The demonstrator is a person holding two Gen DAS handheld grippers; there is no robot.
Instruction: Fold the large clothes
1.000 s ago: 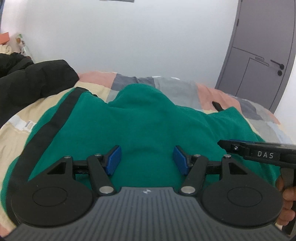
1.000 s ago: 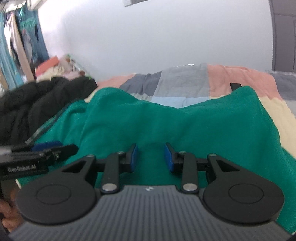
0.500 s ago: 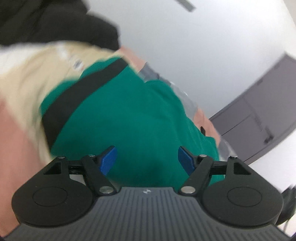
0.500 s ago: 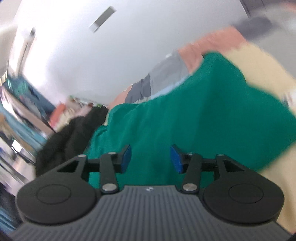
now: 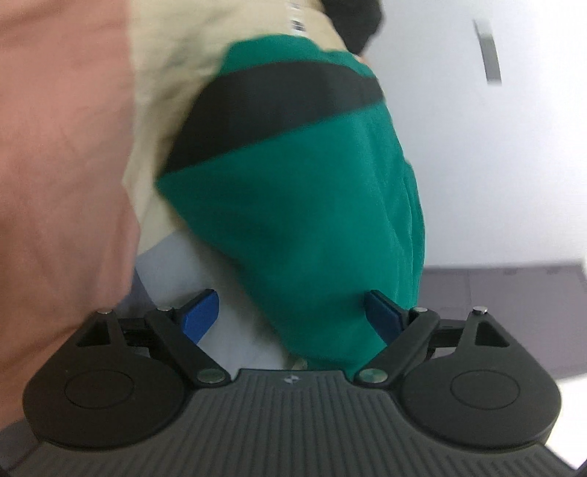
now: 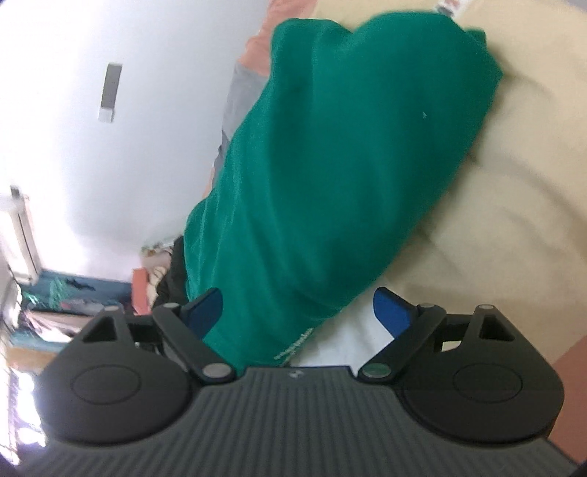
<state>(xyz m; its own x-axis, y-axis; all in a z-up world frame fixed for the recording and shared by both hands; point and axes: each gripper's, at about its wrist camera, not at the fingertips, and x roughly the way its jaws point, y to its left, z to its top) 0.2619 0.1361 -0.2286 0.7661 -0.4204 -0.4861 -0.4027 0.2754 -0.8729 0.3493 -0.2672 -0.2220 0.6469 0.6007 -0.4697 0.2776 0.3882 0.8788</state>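
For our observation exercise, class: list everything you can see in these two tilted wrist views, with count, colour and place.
green fleece garment with a black band: one, green, lying on the bed between both claws
patchwork bed cover: one, cream, pink and grey, under the garment
black padded jacket: one, black, beyond the garment
grey door: one, grey, against the wall
cluttered clothes pile: several, mixed colours, far corner
left claw: one, black with blue pads, open, just opening
right claw: one, same colours, open, just opening

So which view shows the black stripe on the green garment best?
The left wrist view: the black stripe runs unobstructed across the green garment. The right wrist view shows only plain green cloth, no stripe.
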